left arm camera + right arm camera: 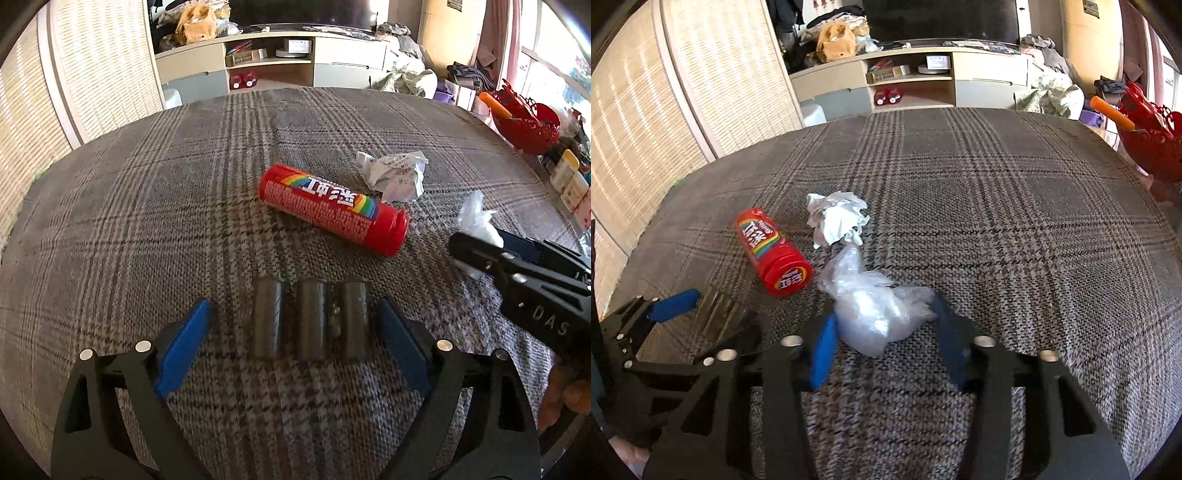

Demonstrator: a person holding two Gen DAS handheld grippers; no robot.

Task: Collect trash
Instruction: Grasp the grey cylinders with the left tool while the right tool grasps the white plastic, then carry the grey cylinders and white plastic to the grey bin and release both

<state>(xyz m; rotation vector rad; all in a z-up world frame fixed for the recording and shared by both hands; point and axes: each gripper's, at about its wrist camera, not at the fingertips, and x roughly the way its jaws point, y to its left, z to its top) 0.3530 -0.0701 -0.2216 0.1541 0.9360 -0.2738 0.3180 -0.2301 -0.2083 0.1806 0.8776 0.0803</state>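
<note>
On the plaid cloth lie three dark rolls (312, 321) side by side, a red can (332, 206) on its side, a crumpled paper ball (395, 175) and a clear plastic bag (476, 214). My left gripper (293, 306) is open, its blue pads flanking the rolls without touching them. In the right wrist view my right gripper (882, 310) has the plastic bag (875, 314) between its pads, which touch it on both sides. The red can (774, 254) and paper ball (836, 218) lie beyond it to the left. The left gripper (720, 310) shows at the lower left over the rolls (716, 306).
The table's plaid cloth (147, 184) runs to the far edge. A red basket (528, 122) and several bottles (569, 177) stand along the right side. A cabinet (273, 62) and woven panels lie beyond. A person's hand (565, 391) holds the right gripper.
</note>
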